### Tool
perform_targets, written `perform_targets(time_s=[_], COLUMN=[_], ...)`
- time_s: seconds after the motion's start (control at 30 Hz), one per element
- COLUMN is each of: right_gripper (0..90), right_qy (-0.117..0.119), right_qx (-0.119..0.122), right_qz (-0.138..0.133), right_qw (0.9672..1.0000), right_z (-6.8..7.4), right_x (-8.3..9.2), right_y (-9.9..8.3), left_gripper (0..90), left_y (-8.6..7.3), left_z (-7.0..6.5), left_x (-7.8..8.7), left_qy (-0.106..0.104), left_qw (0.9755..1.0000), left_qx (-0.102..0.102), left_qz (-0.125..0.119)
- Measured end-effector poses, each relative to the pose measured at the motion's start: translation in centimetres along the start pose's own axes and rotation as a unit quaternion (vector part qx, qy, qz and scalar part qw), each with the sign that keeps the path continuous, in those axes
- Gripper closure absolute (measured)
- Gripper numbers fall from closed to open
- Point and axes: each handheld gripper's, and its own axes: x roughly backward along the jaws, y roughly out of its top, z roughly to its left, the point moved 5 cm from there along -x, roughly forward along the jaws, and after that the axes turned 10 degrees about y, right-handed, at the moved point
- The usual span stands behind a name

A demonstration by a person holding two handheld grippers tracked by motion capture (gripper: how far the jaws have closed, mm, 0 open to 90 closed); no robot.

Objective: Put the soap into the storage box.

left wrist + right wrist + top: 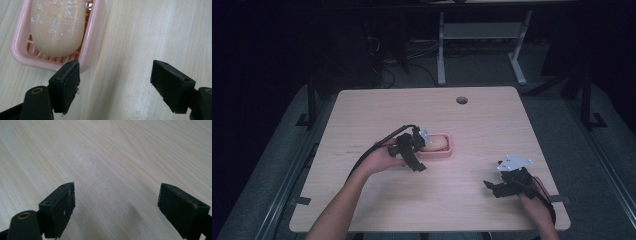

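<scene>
Soap (58,26) in pink dish (18,53) lies just beyond left tool (115,75), jaws wide

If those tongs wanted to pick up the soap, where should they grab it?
Probably across its narrow middle, coming from above. The soap lies flat in the pink dish, a rounded oval bar standing above the rim, so its long sides are free for the pads. The left tongs are open beside the dish, wide enough, though they would have to shift over the bar first.
</scene>
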Motion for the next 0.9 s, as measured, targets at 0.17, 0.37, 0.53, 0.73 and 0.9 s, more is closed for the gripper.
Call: perform_targets(time_s=[0.17, 0.37, 0.53, 0.73, 0.9], right_gripper=[13.8, 13.8, 13.8, 13.8, 13.8], right_qy=[0.000, 0.000, -0.001, -0.001, -0.002], right_qx=[0.002, 0.001, 0.001, 0.000, -0.001], right_qz=[0.001, 0.001, 0.001, 0.000, 0.001], right_qw=[1.0000, 1.0000, 1.0000, 1.0000, 1.0000], right_z=[0.0, 0.0, 0.0, 0.0, 0.0], right_x=[0.0, 0.0, 0.0, 0.0, 0.0], right_y=[0.0, 0.0, 0.0, 0.0, 0.0], left_gripper=[23.2, 23.2, 23.2, 23.2, 23.1], left_y=[-0.5, -0.9, -1.5, -2.1, -2.6], left_z=[-0.1, -0.4, -0.8, -1.1, -1.6], left_x=[0.0, 0.1, -0.1, 0.3, 0.5], left_qy=[0.000, -0.001, -0.002, 0.001, 0.004], left_qw=[1.0000, 1.0000, 1.0000, 1.0000, 0.9999], left_qx=[0.005, 0.007, 0.007, 0.009, 0.008], left_qz=[-0.003, -0.002, 0.001, -0.004, -0.006])
